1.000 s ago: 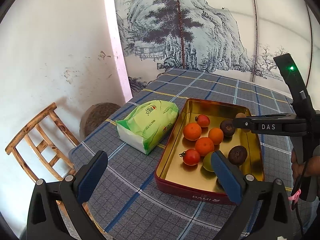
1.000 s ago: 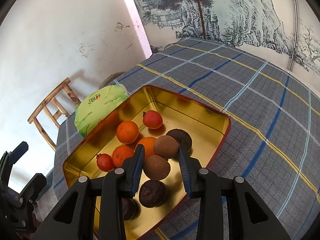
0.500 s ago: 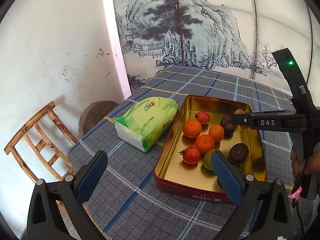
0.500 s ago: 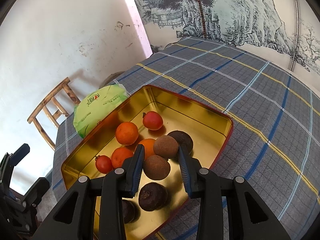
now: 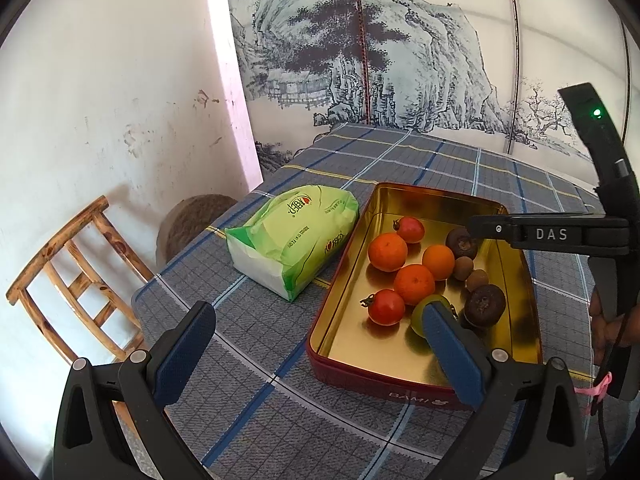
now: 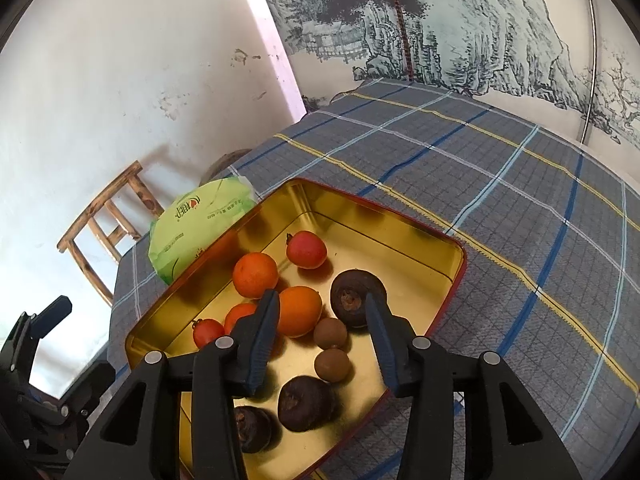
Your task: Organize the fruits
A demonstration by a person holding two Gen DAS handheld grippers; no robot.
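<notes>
Over the gold tin (image 6: 448, 258) on the table (image 6: 520, 184), the right claw (image 6: 320, 344) has just been opening, pads clear of the small brown fruit (image 6: 333, 365) now lying inside, apparently a release; next calls for withdrawing, while the left claw (image 5: 316, 356) gapes empty.

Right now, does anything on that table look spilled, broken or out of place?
Nothing spilled or broken. The fruit sits inside the gold tin. The only non-fruit item is a green tissue pack lying on the cloth beside the tin.
</notes>
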